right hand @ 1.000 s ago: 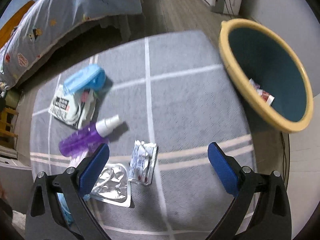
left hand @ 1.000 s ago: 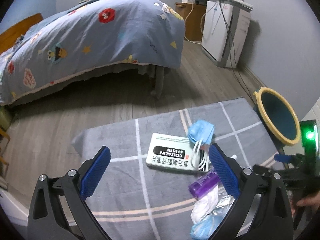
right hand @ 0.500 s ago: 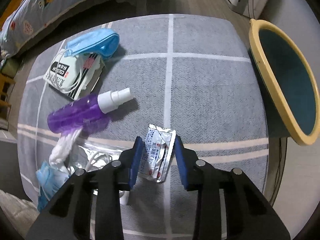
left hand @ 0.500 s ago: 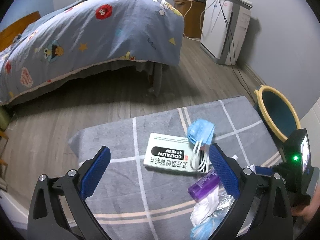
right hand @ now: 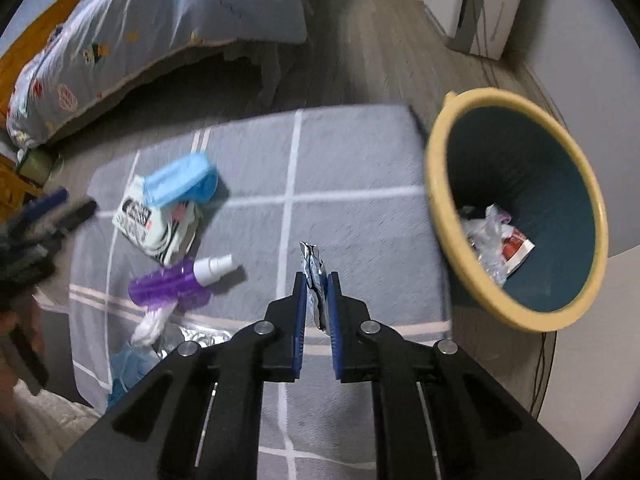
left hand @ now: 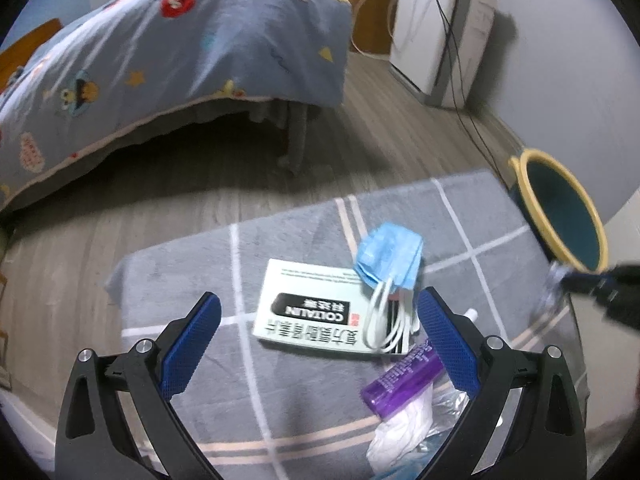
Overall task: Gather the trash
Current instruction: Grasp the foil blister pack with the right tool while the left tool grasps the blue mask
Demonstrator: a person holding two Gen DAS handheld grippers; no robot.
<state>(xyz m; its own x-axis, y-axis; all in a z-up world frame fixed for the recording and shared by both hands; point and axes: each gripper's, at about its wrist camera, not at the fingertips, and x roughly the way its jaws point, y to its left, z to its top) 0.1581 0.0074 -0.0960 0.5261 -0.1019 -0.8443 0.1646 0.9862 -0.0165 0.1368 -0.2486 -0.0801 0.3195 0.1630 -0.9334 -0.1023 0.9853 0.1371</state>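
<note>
1. Grey checked cloth tabletop beside a bed.
2. White flat box reads "COLTALIN".
3. Right claw, just closed, pinches a crumpled foil sachet left of the yellow-rimmed bin.
4. Left claw gapes wide, empty.

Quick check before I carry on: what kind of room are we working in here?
Most likely a bedroom in a home. A bed with a cartoon-print quilt stands on a wood-plank floor, a white appliance with trailing cables sits by the wall, and a yellow-rimmed waste bin stands beside the grey checked blanket.
</note>
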